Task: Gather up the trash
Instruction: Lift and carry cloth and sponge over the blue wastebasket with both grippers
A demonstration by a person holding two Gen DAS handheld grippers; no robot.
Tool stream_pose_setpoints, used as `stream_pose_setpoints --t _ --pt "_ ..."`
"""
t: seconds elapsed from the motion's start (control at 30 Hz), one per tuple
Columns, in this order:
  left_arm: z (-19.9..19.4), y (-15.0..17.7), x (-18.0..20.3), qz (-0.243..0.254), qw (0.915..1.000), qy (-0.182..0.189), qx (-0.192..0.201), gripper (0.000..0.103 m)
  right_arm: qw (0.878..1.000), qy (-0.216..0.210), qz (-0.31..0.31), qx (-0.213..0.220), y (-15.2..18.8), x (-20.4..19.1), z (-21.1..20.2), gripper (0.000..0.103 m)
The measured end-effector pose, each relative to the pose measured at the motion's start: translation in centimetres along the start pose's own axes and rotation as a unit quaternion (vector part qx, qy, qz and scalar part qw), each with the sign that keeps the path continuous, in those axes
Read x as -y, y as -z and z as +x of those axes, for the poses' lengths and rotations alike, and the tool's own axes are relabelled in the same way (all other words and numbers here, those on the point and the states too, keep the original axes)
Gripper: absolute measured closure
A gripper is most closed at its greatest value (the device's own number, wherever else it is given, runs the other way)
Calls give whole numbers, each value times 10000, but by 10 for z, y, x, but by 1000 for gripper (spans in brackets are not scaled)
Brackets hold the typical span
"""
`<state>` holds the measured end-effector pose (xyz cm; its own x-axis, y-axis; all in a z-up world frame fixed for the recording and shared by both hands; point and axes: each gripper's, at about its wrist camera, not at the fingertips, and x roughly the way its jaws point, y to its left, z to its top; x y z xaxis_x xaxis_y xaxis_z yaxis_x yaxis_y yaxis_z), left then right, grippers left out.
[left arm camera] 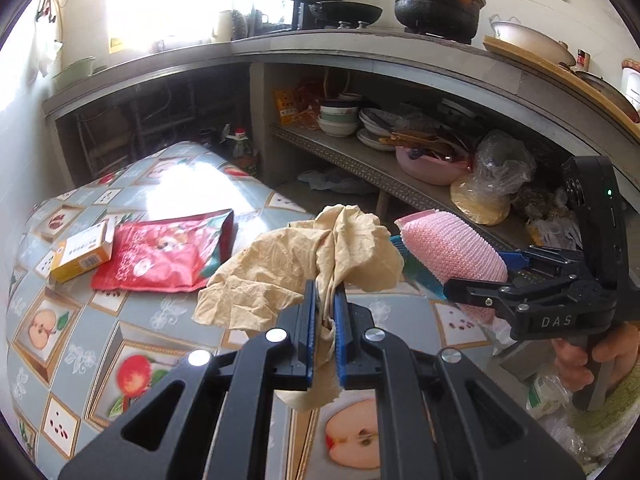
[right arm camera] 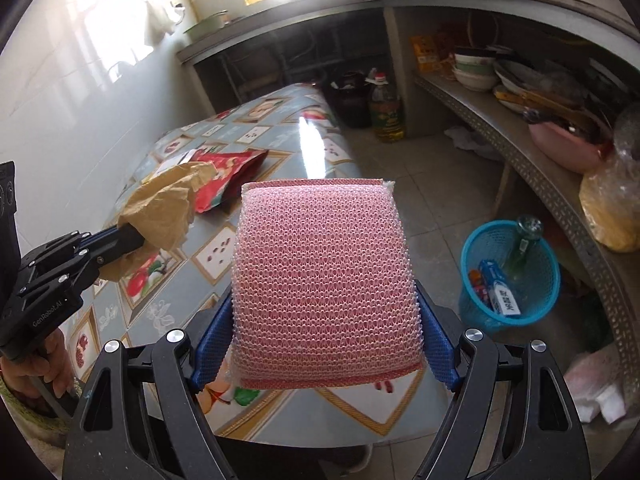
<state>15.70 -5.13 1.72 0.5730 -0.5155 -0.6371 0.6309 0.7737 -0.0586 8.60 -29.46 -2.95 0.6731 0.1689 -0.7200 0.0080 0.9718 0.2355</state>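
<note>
Left tool (left arm camera: 324,304) pinching crumpled tan paper (left arm camera: 296,268) | right tool (right arm camera: 326,344) clamping pink mesh sponge (right arm camera: 324,280), seemingly unworn

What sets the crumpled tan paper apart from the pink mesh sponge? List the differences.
The tan paper is crumpled and floppy; the pink sponge is a flat, firm pad. The paper is plain beige, the sponge netted pink. The left gripper pinches the paper thin; the right gripper spans the sponge's width. Both are held above the table.
</note>
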Motion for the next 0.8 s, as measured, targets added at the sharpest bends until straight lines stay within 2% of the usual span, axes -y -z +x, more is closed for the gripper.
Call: stream_pose_setpoints --t 0.27,0.43,0.6,0.8 --pt "42 -55 52 383 9971 651 6 95 9955 355 882 37 10 71 -15 26" --pt "78 -80 82 441 9924 1126 -208 95 9894 604 1323 -3 21 110 -18 26" --pt "126 -98 105 260 9852 1583 -610 95 9776 1059 1819 -10 34 151 -19 26" --pt "203 -114 120 -333 9650 2168 -1435 95 9606 1265 2470 -169 52 202 -9 26"
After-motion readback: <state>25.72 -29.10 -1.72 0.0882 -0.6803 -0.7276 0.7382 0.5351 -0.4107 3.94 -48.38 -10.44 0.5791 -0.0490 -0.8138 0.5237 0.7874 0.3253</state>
